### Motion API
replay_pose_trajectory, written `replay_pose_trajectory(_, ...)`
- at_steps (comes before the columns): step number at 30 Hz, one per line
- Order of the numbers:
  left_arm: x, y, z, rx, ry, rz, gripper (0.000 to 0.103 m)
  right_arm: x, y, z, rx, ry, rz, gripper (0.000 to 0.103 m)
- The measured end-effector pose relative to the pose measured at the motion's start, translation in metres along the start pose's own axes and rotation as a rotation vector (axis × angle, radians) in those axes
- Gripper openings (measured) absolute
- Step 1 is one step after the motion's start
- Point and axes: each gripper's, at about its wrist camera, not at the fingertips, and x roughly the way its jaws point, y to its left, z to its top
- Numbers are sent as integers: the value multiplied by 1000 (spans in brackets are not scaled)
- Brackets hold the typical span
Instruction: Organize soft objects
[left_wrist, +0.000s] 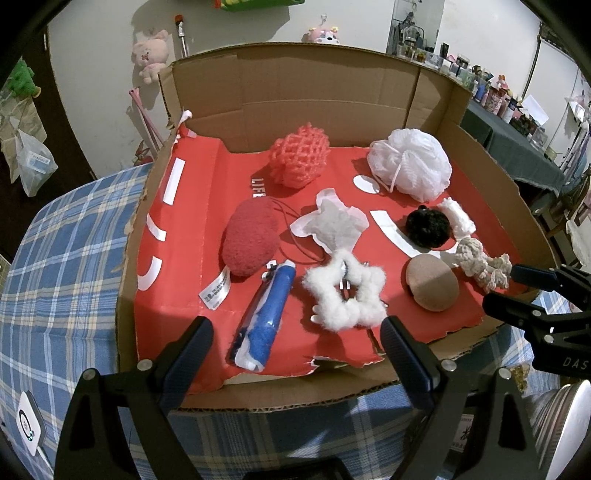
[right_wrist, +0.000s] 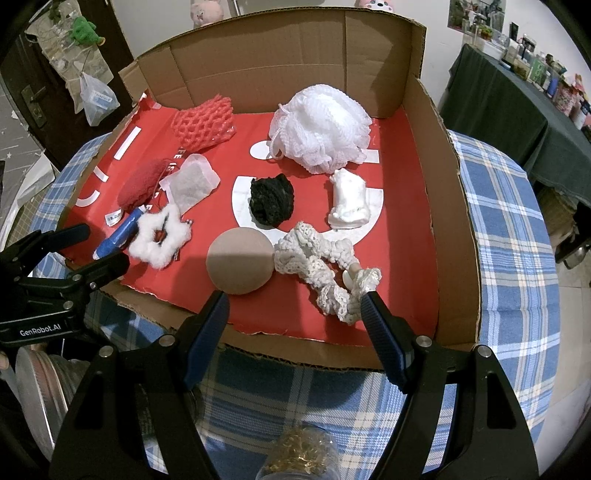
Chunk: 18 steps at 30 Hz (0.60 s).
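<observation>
Both of my grippers hang at the near edge of the box (left_wrist: 295, 70), each spread wide and holding nothing: the left gripper (left_wrist: 297, 345) faces the blue roll (left_wrist: 267, 314) and the fluffy star (left_wrist: 345, 291), and the right gripper (right_wrist: 295, 325) faces the tan ball (right_wrist: 240, 260) and the lace scrunchie (right_wrist: 317, 266).

All the soft things lie spread on the red sheet (left_wrist: 192, 206) inside the box, mostly apart from one another: the pink net (left_wrist: 299, 155) and white loofah (left_wrist: 410, 162) at the back, the red sponge (left_wrist: 251, 238), white pouch (left_wrist: 332, 225), black pompom (left_wrist: 428, 225) and small white piece (right_wrist: 349, 201) in the middle row.

I see no separate bin or sorted pile. This spread fits either a laid-out, finished arrangement or a set waiting to be gathered; I can't tell which, so I can't judge what remains.
</observation>
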Motion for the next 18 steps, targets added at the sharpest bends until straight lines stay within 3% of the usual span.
replay_pose_trajectory(18, 0, 1, 0, -4, 3, 7, 94, 0, 0, -1, 1, 0, 1, 73)
